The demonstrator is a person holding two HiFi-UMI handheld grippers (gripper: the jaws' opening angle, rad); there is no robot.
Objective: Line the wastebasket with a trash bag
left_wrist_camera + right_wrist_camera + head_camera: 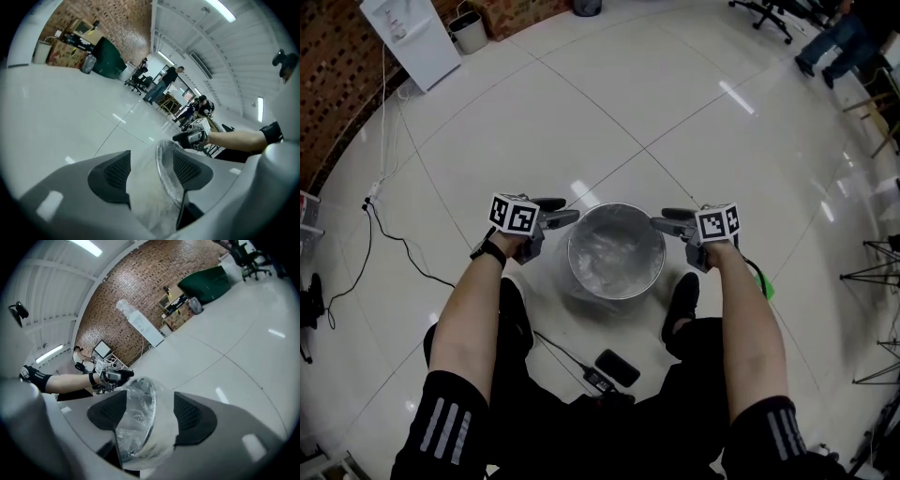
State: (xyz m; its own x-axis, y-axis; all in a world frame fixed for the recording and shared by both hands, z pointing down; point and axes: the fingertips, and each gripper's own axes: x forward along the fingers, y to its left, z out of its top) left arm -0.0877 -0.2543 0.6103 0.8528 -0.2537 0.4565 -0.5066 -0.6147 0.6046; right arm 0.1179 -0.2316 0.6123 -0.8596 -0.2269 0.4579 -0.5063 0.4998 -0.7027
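A round metal wastebasket (617,207) stands on the floor between the person's feet, with a clear trash bag (615,253) inside it and folded over its rim. My left gripper (567,218) is at the rim's left side and my right gripper (662,223) at its right side. In the left gripper view the left gripper (150,171) straddles the bag-covered rim (164,161), its pads apart and open. In the right gripper view the right gripper (150,416) stands wide open astride the rim (151,397) and the bag's overhang (164,430).
A black phone-like device (617,367) and a cable (394,240) lie on the white tiled floor. A white cabinet (412,37) and a small bin (469,30) stand far left, an office chair (769,14) and a person (839,42) far right, tripod legs (874,272) at the right.
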